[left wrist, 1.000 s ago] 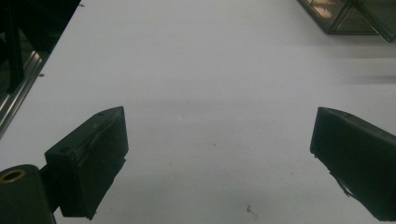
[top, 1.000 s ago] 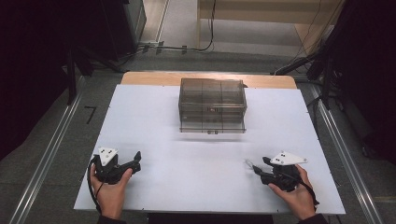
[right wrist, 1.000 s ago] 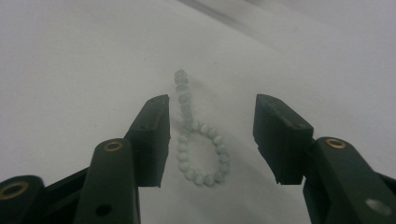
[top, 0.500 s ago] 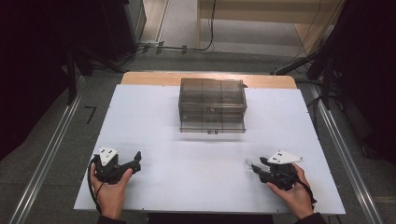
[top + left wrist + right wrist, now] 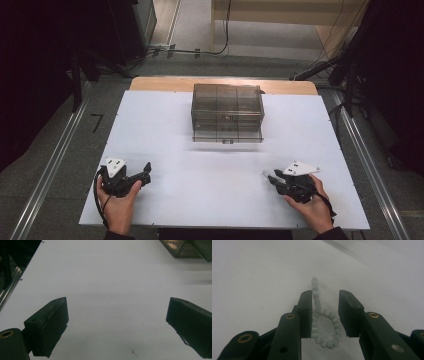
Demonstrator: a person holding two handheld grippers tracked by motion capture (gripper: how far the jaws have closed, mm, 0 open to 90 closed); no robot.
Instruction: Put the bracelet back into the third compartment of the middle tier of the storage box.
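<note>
Now my right gripper [image 5: 325, 306], near right on the white table [image 5: 210, 175], has just been narrowing around the bead bracelet [image 5: 325, 326], not yet clamped; my left gripper [image 5: 117, 322] gapes empty.

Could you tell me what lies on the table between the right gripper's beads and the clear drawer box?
Nothing does: in the high view the white table is bare between the bead bracelet at the right gripper and the drawer box.
</note>
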